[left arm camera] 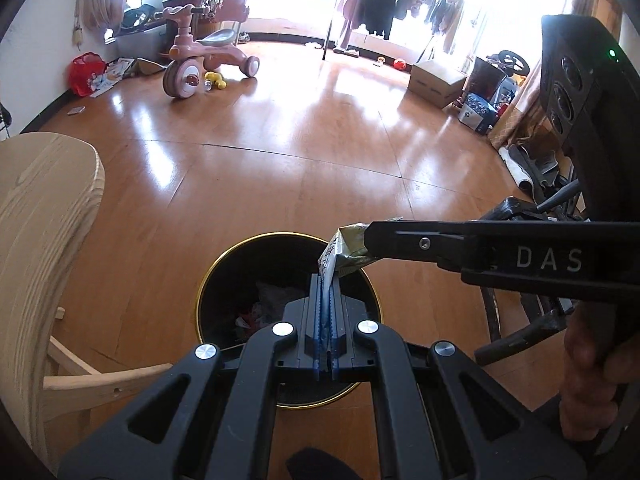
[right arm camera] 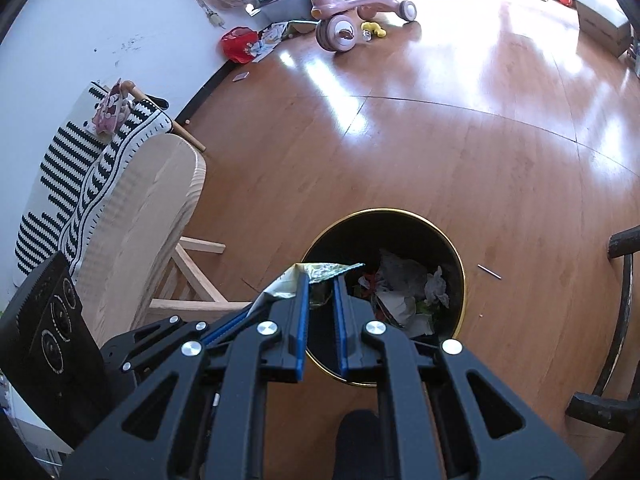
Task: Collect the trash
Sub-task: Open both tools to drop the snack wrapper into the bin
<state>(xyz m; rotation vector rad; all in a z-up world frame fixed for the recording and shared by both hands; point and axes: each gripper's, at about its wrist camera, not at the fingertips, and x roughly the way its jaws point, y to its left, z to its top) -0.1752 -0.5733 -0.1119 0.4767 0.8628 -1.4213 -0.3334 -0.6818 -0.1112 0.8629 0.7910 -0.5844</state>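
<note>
Beside the bin [right arm camera: 460,264] stands a wooden chair [right arm camera: 160,216].

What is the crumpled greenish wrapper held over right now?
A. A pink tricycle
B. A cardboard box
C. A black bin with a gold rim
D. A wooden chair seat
C: both tools, the left tool and the right tool, pinch the wrapper above the open black bin, which already has crumpled trash inside.
</note>
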